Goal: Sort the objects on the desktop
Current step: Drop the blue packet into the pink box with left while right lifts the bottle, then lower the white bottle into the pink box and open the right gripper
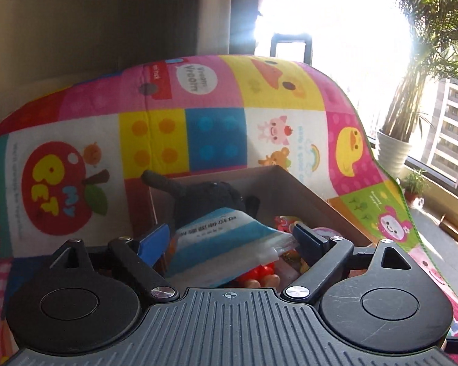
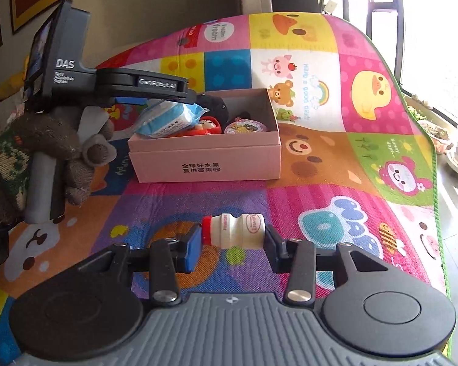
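My left gripper (image 1: 229, 238) hangs over an open pink box (image 1: 290, 189), its jaws wide apart. A blue-and-white packet (image 1: 226, 244) lies tilted between the fingers, on top of the box's contents, and the pads do not press it. From the right wrist view, the left gripper (image 2: 180, 99) reaches in from the left over the pink box (image 2: 204, 164), with the packet (image 2: 168, 119) just under it. My right gripper (image 2: 233, 239) is shut on a small white drink bottle (image 2: 233, 230) with a red cap, held sideways over the mat.
The box also holds a black plush toy (image 2: 213, 105), a red toy (image 2: 204, 128) and a round lidded cup (image 2: 245, 128). A knitted-gloved hand (image 2: 61, 143) holds the left gripper's handle. The colourful play mat (image 2: 320, 164) ends at a green edge on the right, with potted plants (image 1: 392, 152) beyond.
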A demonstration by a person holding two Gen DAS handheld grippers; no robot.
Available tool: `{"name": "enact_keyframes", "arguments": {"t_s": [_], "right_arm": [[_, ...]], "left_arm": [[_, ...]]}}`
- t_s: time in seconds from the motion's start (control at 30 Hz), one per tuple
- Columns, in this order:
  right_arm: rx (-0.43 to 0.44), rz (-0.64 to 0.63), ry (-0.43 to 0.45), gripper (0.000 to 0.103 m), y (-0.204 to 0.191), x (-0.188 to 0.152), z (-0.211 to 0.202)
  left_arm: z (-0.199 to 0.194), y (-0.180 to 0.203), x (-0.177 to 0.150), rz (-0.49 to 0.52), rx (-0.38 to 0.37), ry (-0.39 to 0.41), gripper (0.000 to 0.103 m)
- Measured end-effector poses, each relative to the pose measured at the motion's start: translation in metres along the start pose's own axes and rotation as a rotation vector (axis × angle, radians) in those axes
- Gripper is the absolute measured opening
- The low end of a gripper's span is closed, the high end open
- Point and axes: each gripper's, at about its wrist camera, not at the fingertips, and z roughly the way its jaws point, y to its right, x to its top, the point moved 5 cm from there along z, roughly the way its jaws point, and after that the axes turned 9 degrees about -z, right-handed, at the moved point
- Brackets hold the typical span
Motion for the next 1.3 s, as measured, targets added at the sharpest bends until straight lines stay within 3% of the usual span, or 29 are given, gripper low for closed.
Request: {"name": "enact_keyframes", "arguments": {"t_s": [0.13, 0.3, 0.5, 0.63, 0.77, 0.83, 0.97, 1.03, 1.2, 1.3], "right_arm": [[-0.006, -0.001, -0.017, 0.042, 0.002, 0.0, 0.007], [0.018, -0.045, -0.035, 0.043, -0.006, 0.014, 0.016], [-0.021, -0.169, 0.049, 0.042, -0.011, 0.082, 0.035], [-0.06, -0.162, 0.038, 0.042, -0.005, 0.129, 0.077], [-0.135, -0.149, -0.003, 0.047, -0.003, 0.155, 0.119], [-0.103, -0.077, -0.027, 0.047, -0.002, 0.16, 0.125], [0.007, -0.031, 0.0, 0.071, -0.024, 0.173, 0.115], [0.035, -0.05, -0.012, 0.072, -0.038, 0.177, 0.118], [0.076, -0.032, -0.141, 0.072, -0.054, 0.171, 0.155], [0.114, -0.044, -0.133, 0.066, -0.055, 0.166, 0.158]], "left_arm": [[-0.034, -0.013, -0.019, -0.011, -0.014, -0.004, 0.097], [-0.071, -0.027, -0.066, -0.005, -0.02, -0.099, 0.1], [-0.081, -0.047, -0.087, -0.093, -0.026, -0.129, 0.102], [-0.073, -0.052, -0.089, -0.134, -0.03, -0.126, 0.102], [-0.064, -0.056, -0.09, -0.149, -0.002, -0.127, 0.102], [-0.06, -0.06, -0.091, -0.162, 0.0, -0.134, 0.102], [-0.056, -0.064, -0.095, -0.181, -0.005, -0.143, 0.103], [-0.055, -0.064, -0.096, -0.182, -0.012, -0.148, 0.103], [-0.059, -0.068, -0.096, -0.196, -0.023, -0.129, 0.103], [-0.061, -0.071, -0.096, -0.215, -0.032, -0.112, 0.103]]}}
